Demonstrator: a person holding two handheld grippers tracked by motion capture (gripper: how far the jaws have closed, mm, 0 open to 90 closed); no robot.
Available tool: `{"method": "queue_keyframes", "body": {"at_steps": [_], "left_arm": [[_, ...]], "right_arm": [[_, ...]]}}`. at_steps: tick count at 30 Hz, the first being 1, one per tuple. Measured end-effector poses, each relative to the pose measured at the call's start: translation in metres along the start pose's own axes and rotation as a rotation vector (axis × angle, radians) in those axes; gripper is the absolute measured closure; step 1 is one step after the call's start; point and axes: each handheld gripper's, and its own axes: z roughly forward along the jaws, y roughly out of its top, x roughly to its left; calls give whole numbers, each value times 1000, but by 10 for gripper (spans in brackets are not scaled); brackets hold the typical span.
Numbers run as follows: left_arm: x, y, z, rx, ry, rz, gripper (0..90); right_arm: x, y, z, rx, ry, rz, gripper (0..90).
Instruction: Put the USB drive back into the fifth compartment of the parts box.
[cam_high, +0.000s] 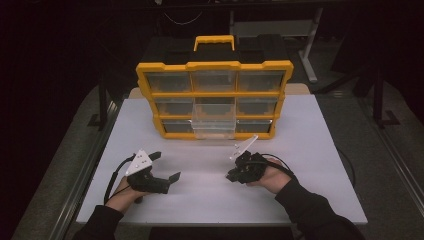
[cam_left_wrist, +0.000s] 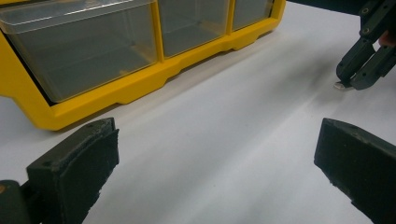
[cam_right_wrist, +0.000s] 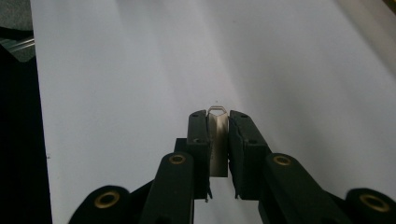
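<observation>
Two grippers sit over my white table (cam_high: 300, 200); at left, my left gripper (cam_high: 167, 170) rests with its jaws spread wide on nothing; at right, my right gripper (cam_right_wrist: 217, 133) is clamped on a small metal clip (cam_right_wrist: 217, 140), thin, flat and silvery, with a folded wire-like tip; its long axis runs along the jaws, tip pointing away from the hand, above the tabletop; behind stands a yellow drawer organiser (cam_high: 215, 97); I read no writing.
</observation>
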Motion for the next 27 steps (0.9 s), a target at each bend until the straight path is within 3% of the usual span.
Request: {"method": "queue_keyframes", "body": {"at_steps": [27], "left_arm": [[0,0,1,-2,-5,-11,0]], "right_arm": [[-14,-1,-26,-1,-9,11,780]]}}
